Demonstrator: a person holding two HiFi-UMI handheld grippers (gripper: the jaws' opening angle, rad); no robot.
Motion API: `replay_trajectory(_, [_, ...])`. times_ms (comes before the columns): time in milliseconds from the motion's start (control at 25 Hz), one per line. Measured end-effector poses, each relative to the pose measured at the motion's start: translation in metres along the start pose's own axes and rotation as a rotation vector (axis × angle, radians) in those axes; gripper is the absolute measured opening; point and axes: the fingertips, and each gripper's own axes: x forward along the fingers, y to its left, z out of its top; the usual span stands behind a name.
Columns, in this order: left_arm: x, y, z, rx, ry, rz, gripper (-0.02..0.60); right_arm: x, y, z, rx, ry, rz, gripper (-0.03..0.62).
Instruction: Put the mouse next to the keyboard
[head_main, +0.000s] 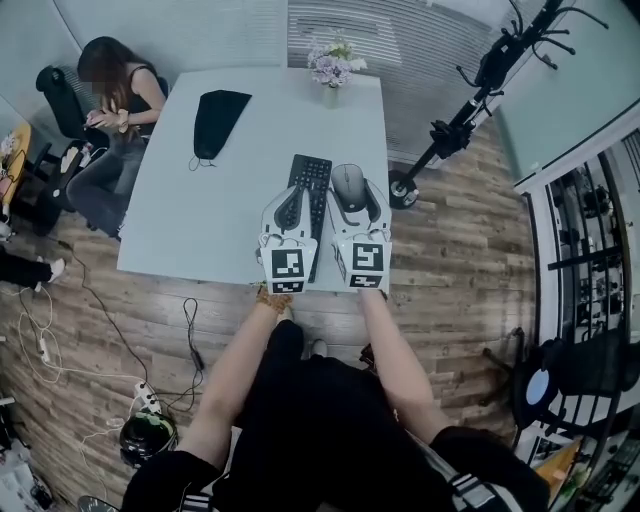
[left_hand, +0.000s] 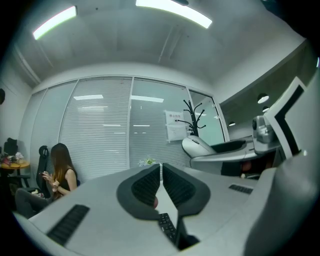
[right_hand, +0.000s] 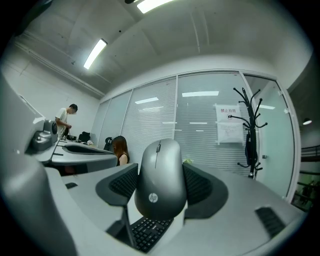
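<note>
A grey mouse (head_main: 348, 184) sits between the pads of my right gripper (head_main: 352, 200), which is shut on it, just right of the black keyboard (head_main: 311, 180) on the pale table (head_main: 180, 220). In the right gripper view the mouse (right_hand: 161, 177) fills the jaws of my right gripper (right_hand: 162, 187), and keyboard keys (right_hand: 147, 232) show below it. My left gripper (head_main: 291, 200) hovers over the keyboard's near part. Its jaws meet at the tips with nothing held, as the left gripper view shows my left gripper (left_hand: 161, 172) above the keys (left_hand: 167, 227). That view also shows the mouse (left_hand: 197, 146) off to the right.
A black cloth item (head_main: 215, 118) lies at the table's back left and a flower vase (head_main: 331, 70) at the back edge. A person (head_main: 112, 95) sits at the far left corner. A coat rack (head_main: 470, 100) stands right of the table. Cables (head_main: 190, 340) lie on the floor.
</note>
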Motion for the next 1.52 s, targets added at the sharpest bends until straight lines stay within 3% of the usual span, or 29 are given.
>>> replay_trajectory(440, [0.035,0.042,-0.014,-0.017,-0.009,-0.037,0.023,0.051,0.008,-0.007,-0.047,0.022,-0.005,0.279])
replay_trajectory(840, [0.06,0.044,-0.024,-0.004,0.008,-0.04,0.023,0.076,-0.006,-0.022,-0.055,0.028,0.02,0.279])
replay_trajectory(1080, [0.081,0.045,-0.03,0.0,0.021,0.004,0.023,0.099,-0.022,-0.03,-0.094,0.031,0.119,0.279])
replay_trajectory(1520, [0.121,0.039,-0.048,-0.012,0.051,0.058,0.023,0.156,-0.031,-0.067,-0.186,0.076,0.385,0.279])
